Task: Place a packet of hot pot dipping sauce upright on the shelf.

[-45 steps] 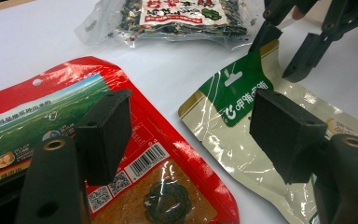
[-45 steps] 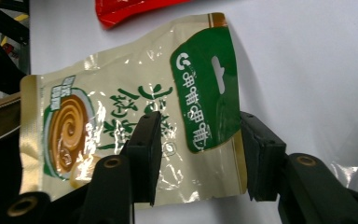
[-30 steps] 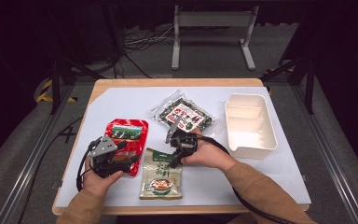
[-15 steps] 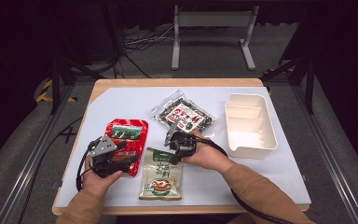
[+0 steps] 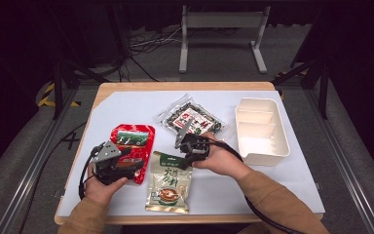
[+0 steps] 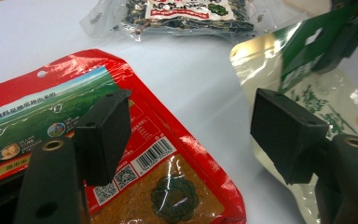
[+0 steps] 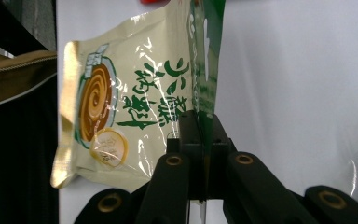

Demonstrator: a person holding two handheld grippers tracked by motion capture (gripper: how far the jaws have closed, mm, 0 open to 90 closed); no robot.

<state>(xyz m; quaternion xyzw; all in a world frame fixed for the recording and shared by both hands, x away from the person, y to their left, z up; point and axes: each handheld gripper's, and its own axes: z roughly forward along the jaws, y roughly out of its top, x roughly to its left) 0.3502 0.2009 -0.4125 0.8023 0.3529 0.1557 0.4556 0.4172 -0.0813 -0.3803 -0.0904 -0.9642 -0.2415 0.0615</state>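
A cream and gold snack packet (image 5: 169, 184) with a green top lies at the table's front middle. My right gripper (image 5: 182, 158) is shut on that green top edge (image 7: 204, 70), and its jaws pinch the flap in the right gripper view, lifting it a little. The cream packet (image 7: 135, 93) hangs away to the left of the jaws there. My left gripper (image 5: 126, 165) is open over the lower right corner of a red packet (image 5: 132, 141). In the left gripper view the red packet (image 6: 74, 102) lies under the left jaw and the cream packet (image 6: 279, 56) under the right one.
A clear packet of dark seaweed snack (image 5: 192, 119) lies just behind the right gripper, also seen as the seaweed packet (image 6: 186, 14). A white compartment tray (image 5: 262, 130) stands at the right. A white sheet (image 5: 126, 109) covers the wooden table.
My right gripper has edged slightly left and toward me at the cream packet's top edge. The left gripper and the other packets have stayed put.
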